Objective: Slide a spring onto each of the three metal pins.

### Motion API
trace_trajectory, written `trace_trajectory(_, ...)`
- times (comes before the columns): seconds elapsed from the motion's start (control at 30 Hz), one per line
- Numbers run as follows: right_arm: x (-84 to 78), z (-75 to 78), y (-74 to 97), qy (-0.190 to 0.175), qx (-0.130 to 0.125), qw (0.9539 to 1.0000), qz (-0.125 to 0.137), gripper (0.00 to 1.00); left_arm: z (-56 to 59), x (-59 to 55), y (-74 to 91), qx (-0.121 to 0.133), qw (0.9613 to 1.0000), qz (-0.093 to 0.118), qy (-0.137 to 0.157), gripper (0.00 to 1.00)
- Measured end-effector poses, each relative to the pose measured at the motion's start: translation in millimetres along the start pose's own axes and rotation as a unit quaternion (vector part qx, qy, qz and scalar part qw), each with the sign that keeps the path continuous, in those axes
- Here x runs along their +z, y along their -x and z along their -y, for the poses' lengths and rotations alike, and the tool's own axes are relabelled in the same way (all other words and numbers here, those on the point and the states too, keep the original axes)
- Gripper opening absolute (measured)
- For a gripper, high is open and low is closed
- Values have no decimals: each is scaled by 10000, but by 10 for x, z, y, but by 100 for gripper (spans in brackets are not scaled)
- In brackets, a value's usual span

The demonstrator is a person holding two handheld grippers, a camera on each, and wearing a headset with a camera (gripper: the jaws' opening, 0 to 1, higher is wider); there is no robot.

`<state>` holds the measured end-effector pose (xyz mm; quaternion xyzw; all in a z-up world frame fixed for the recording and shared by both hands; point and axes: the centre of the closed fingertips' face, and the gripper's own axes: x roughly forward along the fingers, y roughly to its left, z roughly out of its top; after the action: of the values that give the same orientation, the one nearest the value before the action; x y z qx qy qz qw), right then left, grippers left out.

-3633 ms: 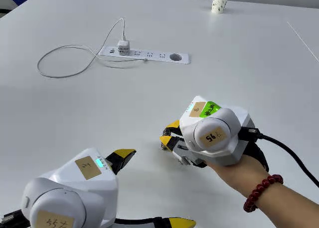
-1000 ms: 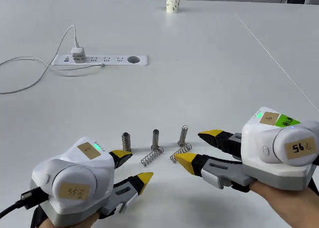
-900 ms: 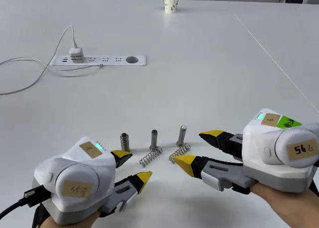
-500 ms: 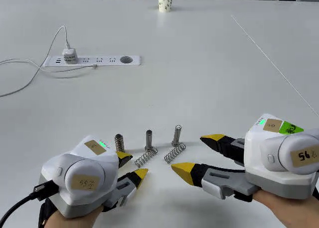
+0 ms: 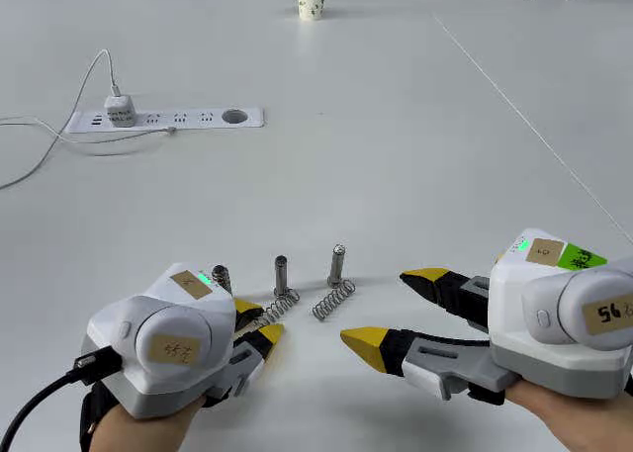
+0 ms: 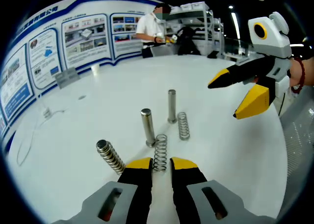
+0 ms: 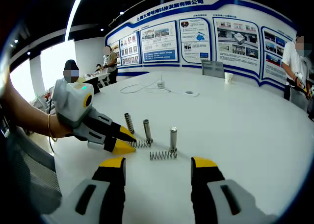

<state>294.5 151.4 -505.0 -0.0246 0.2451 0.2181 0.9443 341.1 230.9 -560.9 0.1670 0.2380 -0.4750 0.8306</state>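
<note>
The broad white counter (image 5: 396, 155) carries everything. The middle pin (image 5: 281, 272), a short upright steel post, is the reference for all places here.

The right hand-held gripper (image 5: 395, 307), white-bodied with black jaws and yellow tips, hovers to the right of the middle pin and nearer the person. Its jaws are spread wide and it holds nothing. The left hand-held gripper (image 5: 259, 318), of the same make, sits low to the left of the middle pin, also on the person's side. Its jaws are drawn close on either side of one end of a spring, but I cannot tell whether they pinch it or merely flank it.

A white power strip (image 5: 158, 119) lies far beyond the middle pin, to the left.

Just left of the middle pin stands the left pin (image 5: 221, 276), already wearing a coil. Just right of it stands the right pin (image 5: 337, 262), bare. The near spring (image 5: 282, 303), a loose steel coil, lies on its side in front of the middle pin. The second spring (image 5: 333, 300) lies just right of it.

By my reading one pin of three is done, and picking up the near spring is the step in hand. The next move calls for a firm pinch, a lift, tipping the coil upright over the middle pin's top, and lowering it without knocking the neighbouring pins.
</note>
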Motion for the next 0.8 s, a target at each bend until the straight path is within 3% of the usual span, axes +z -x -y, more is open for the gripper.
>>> trace_trajectory(0.8,9,19,-12,-40,-43,10000,-7,55,0,-7,12,-41,10000,-5,-14,10)
